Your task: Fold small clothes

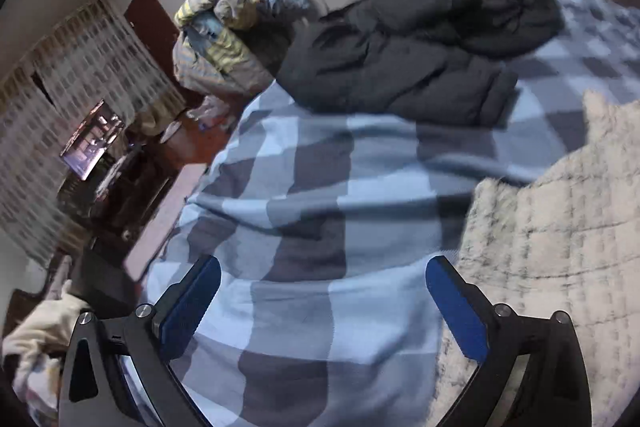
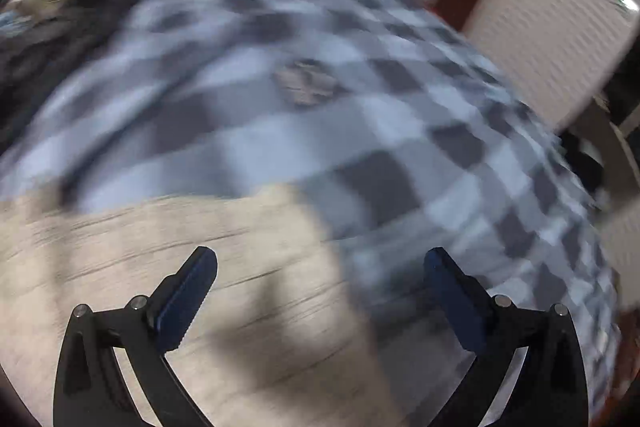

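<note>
A cream, fuzzy garment (image 1: 552, 227) with a faint grid pattern lies flat on the blue-and-grey checked bedspread (image 1: 304, 187), at the right of the left wrist view. My left gripper (image 1: 324, 271) hovers open over the bedspread, just left of the garment's edge, with nothing between its blue pads. In the blurred right wrist view the same cream garment (image 2: 168, 267) fills the lower left. My right gripper (image 2: 320, 263) is open above the garment's right edge, holding nothing. A small round brownish item (image 2: 306, 83) rests farther out on the bedspread (image 2: 400, 99).
A dark padded jacket (image 1: 420, 47) lies across the far part of the bed. A heap of striped bedding (image 1: 224, 35) sits at the far left corner. The bed's left edge drops to a wooden bedside surface (image 1: 188, 143). A white panel (image 2: 552, 19) stands beyond the bed's right side.
</note>
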